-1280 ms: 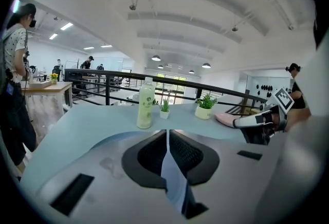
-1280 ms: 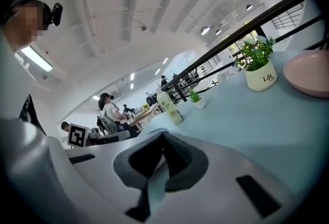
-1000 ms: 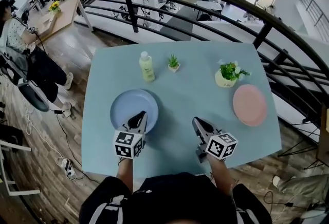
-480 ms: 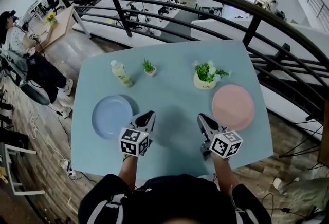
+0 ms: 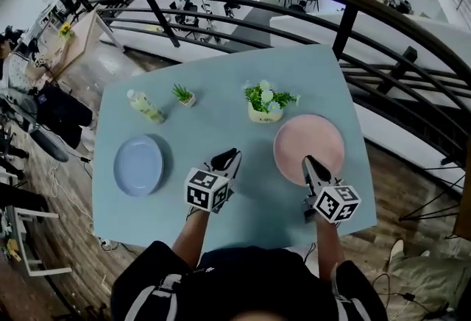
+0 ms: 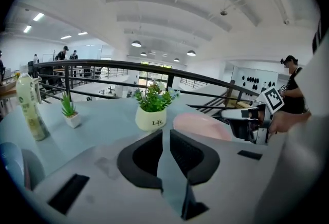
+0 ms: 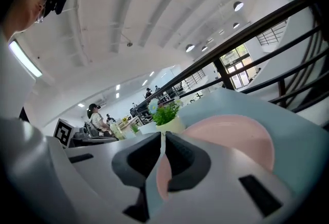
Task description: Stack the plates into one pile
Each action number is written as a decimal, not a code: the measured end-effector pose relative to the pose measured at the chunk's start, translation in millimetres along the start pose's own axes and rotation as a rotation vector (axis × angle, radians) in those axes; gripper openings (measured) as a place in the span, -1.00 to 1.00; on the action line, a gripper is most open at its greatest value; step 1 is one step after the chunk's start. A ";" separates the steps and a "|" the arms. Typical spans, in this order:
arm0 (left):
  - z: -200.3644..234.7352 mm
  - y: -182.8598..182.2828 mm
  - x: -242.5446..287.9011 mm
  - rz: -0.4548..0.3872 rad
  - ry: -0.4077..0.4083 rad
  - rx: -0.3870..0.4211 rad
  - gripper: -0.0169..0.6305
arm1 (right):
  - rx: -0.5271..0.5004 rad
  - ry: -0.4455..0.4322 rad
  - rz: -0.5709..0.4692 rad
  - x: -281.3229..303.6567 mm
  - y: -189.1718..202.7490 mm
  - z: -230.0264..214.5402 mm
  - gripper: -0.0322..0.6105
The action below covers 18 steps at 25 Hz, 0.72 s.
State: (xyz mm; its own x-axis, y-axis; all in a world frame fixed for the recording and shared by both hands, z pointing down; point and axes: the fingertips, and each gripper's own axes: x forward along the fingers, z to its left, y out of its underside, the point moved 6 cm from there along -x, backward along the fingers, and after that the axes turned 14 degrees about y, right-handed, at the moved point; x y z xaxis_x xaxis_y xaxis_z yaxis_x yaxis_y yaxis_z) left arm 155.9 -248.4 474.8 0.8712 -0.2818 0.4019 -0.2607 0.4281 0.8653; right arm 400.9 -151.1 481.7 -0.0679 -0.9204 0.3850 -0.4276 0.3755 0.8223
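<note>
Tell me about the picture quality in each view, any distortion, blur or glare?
Head view: heavy fisheye bends the railing into an arc; the table is evenly lit, no glare. Left gripper view: dark rounded corners, the flower pot sharp. Right gripper view: tilted horizon, the pink plate slightly soft.

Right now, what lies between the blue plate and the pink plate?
In the head view, only the left gripper, jaws shut and empty, is between the blue plate and the pink plate; otherwise bare table.
</note>
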 end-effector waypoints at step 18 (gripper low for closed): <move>-11.2 27.1 124.9 0.207 0.008 -0.286 -0.29 | -0.067 0.332 0.086 -9.0 2.9 -115.9 -0.25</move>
State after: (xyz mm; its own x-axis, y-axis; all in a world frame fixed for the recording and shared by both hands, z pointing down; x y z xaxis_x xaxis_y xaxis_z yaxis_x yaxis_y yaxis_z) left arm 262.2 -262.4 545.1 0.8157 -0.1580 0.5565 -0.3058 0.6988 0.6467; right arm 504.8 -129.1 529.2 0.2006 -0.8034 0.5607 -0.3726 0.4667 0.8021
